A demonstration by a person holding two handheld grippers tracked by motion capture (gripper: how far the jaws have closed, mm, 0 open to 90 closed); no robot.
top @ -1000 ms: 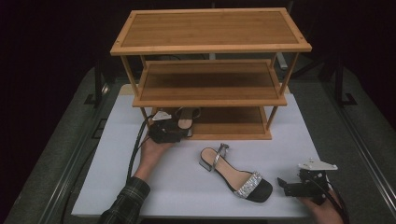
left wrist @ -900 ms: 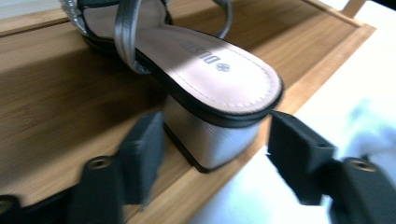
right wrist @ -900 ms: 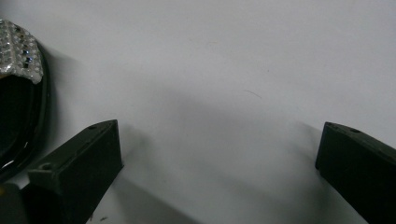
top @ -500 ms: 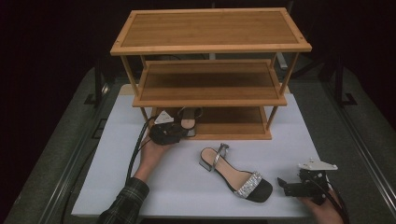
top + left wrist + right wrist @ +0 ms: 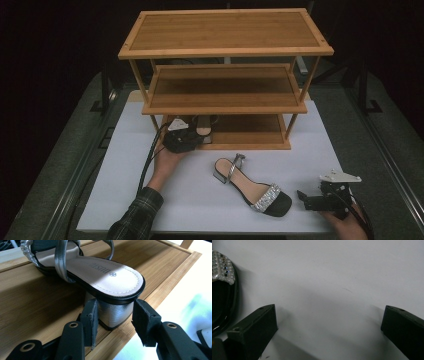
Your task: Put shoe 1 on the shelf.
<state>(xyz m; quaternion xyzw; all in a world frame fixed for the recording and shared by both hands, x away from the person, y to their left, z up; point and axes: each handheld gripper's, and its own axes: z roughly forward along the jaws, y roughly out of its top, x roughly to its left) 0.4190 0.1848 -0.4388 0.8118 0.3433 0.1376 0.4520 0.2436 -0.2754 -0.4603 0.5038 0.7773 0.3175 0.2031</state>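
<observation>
The left hand-held gripper (image 5: 113, 317) has just been closing around the sandal (image 5: 100, 277) heel on the bottom shelf (image 5: 37, 315), one pad touching. The heel block is stiff, light and probably slick. The right hand-held gripper (image 5: 329, 332) gapes wide over the desk (image 5: 324, 277).

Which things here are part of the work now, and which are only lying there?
In the work:
- left gripper, jaws just closing around the silver heel, a gap at one pad
- sandal on the bottom shelf
- wooden shoe rack

Lying about:
- second sandal on the white mat
- right gripper, open, idle
</observation>
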